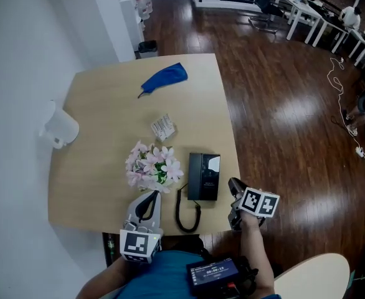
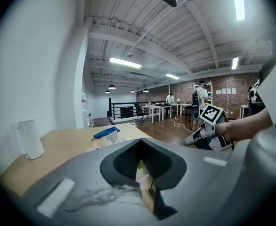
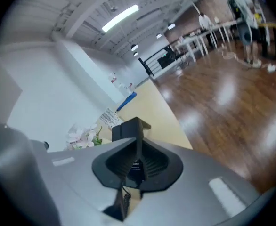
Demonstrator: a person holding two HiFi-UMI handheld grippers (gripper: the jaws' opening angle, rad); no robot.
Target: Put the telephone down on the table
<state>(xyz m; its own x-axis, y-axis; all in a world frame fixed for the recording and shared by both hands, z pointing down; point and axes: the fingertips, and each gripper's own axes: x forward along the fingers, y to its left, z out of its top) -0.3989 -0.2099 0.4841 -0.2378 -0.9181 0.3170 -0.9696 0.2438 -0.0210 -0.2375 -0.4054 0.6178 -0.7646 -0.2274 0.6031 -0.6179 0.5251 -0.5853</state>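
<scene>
The black telephone (image 1: pixel 203 176) lies flat on the wooden table (image 1: pixel 101 161) near its front right corner; its coiled cord (image 1: pixel 186 215) loops toward the near edge. My right gripper (image 1: pixel 233 184) hovers just right of the telephone, off its side, jaws together with nothing between them. In the right gripper view the telephone (image 3: pixel 127 127) sits just beyond the closed tips of the right gripper (image 3: pixel 139 140). My left gripper (image 1: pixel 150 198) rests at the table's near edge, jaws together, pointing at the pink flowers (image 1: pixel 152 167). The left gripper (image 2: pixel 140 142) holds nothing.
A white jug (image 1: pixel 59 128) stands at the table's left edge, a blue cloth (image 1: pixel 165 78) lies at the back, and a small printed packet (image 1: pixel 163 127) is in the middle. Dark wooden floor (image 1: pixel 282 104) drops off right of the table. White wall on the left.
</scene>
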